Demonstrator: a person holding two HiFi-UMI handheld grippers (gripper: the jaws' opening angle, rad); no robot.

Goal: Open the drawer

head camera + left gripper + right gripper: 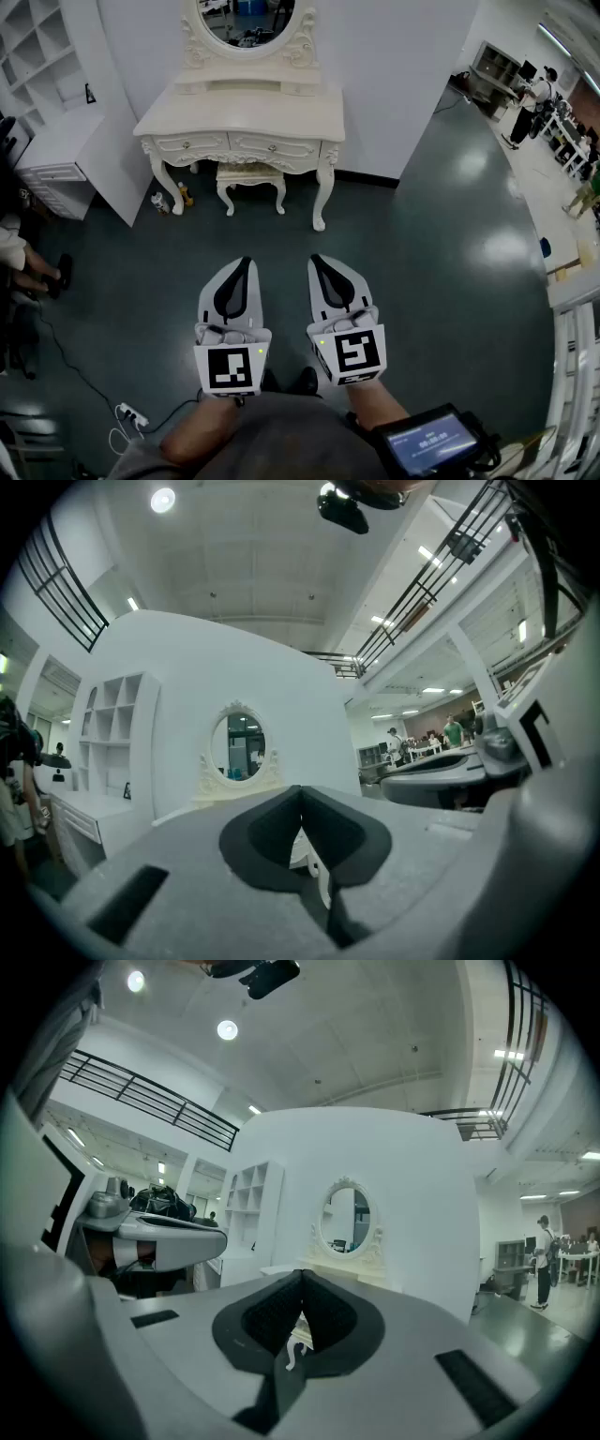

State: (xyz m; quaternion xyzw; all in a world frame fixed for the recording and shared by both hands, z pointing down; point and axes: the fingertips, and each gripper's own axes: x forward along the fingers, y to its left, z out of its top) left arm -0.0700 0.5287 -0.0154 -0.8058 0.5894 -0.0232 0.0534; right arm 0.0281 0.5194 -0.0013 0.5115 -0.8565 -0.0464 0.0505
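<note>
A cream dressing table [242, 120] with an oval mirror [247, 21] stands against the white wall ahead. Its front holds a left drawer [190, 143] and a right drawer [273, 146], both closed. My left gripper [246, 260] and right gripper [316, 258] are held side by side over the dark floor, well short of the table, both pointing at it. Each is shut with nothing between its jaws. The mirror [237, 745] shows far off above the closed left gripper [301, 790] in the left gripper view. It [344, 1217] also shows above the right gripper [302, 1273] in the right gripper view.
A small cream stool [249, 177] sits under the table. A white shelf unit [39, 56] and a low white cabinet [54, 159] stand at the left, with a seated person's leg [26, 262] beside them. Cables and a power strip [128, 414] lie on the floor at lower left.
</note>
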